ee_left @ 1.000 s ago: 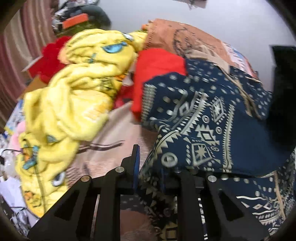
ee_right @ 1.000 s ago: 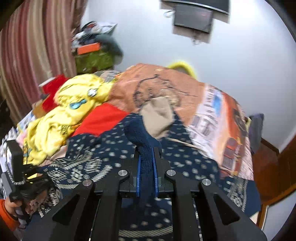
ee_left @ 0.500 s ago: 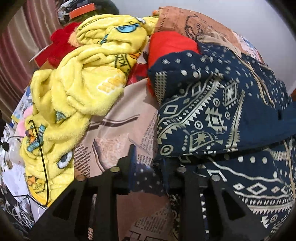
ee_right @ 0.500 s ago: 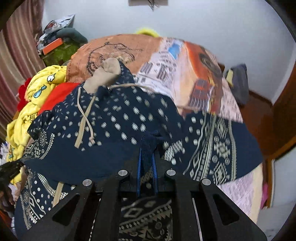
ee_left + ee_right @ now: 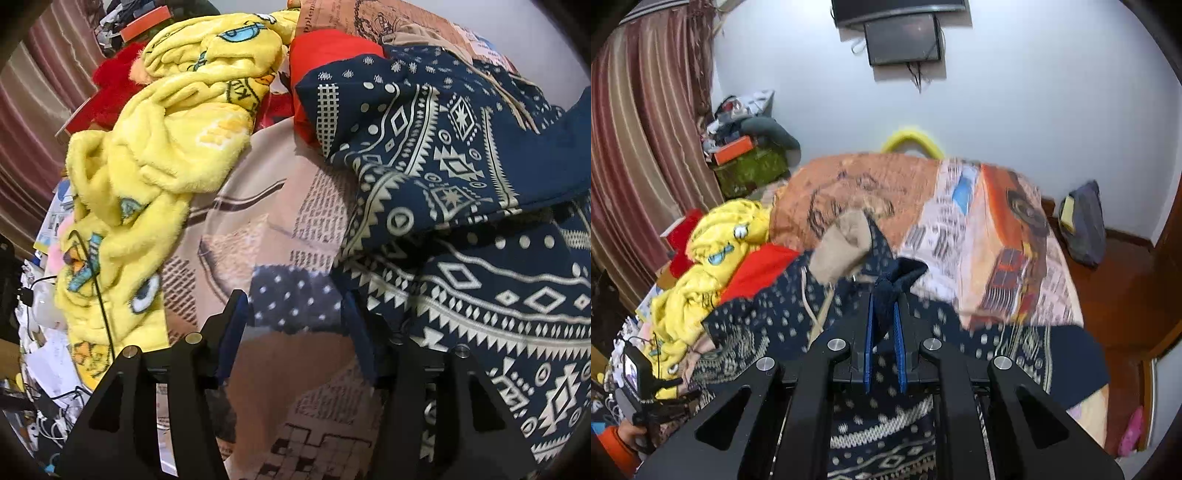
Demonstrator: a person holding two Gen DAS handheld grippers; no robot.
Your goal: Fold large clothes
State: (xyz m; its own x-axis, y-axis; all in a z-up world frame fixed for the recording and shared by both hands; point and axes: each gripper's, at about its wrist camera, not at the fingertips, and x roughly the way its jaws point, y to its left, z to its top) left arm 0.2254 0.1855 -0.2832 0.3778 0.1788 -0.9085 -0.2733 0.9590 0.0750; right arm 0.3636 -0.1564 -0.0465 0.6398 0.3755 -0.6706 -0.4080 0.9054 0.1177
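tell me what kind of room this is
Most likely a bedroom at home: a bed under a printed cover fills the middle, a striped curtain hangs at one side, and a screen is mounted on the wall behind.

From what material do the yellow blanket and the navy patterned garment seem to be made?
The yellow blanket looks like plush fleece: its surface is fuzzy, with soft thick folds and printed cartoon eyes. The navy patterned garment looks like a thicker knit or sweatshirt fabric, matte, with cream geometric bands and a drawstring; the exact fibre cannot be told.
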